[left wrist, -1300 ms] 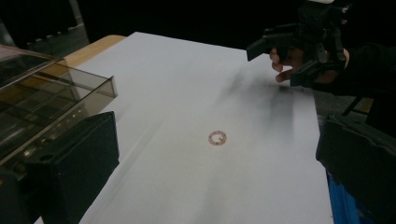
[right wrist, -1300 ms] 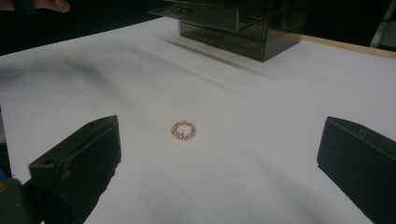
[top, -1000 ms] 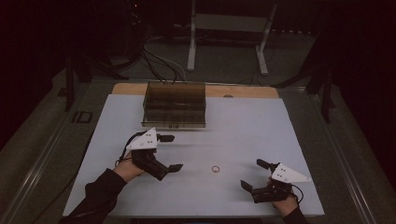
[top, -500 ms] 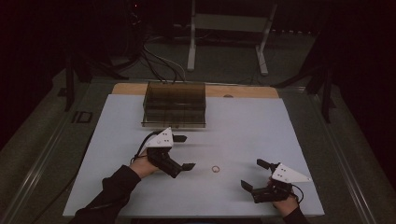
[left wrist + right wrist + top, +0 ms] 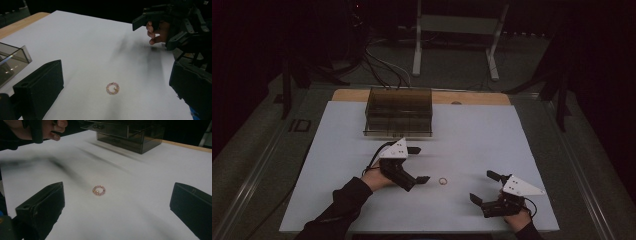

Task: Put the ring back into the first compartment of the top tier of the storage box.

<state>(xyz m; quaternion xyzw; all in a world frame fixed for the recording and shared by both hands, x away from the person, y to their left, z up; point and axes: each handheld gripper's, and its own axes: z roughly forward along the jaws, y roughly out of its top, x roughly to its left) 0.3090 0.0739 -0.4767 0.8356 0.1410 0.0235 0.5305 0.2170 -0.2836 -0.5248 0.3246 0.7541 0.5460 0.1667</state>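
One small beaded ring (image 5: 442,181) of pink and gold beads lies flat on the white table (image 5: 492,135), just ahead of the left gripper (image 5: 418,164) and a little off its nearer jaw tip, not touching it. In the left gripper view the ring (image 5: 112,88) sits between and beyond the two black jaws, which stand wide apart with nothing in them. The right gripper (image 5: 482,186) rests well apart from the ring, on the ring's other side, its two jaws also spread wide and holding nothing; in the right gripper view the ring (image 5: 99,190) lies ahead of the gap between the jaws, closer to the left-hand one. One smoky, see-through box (image 5: 399,112) with compartments stands beyond the left gripper, farther from it than the ring is, at the far part of the table. Two grippers, one ring and one box are on the table in all.
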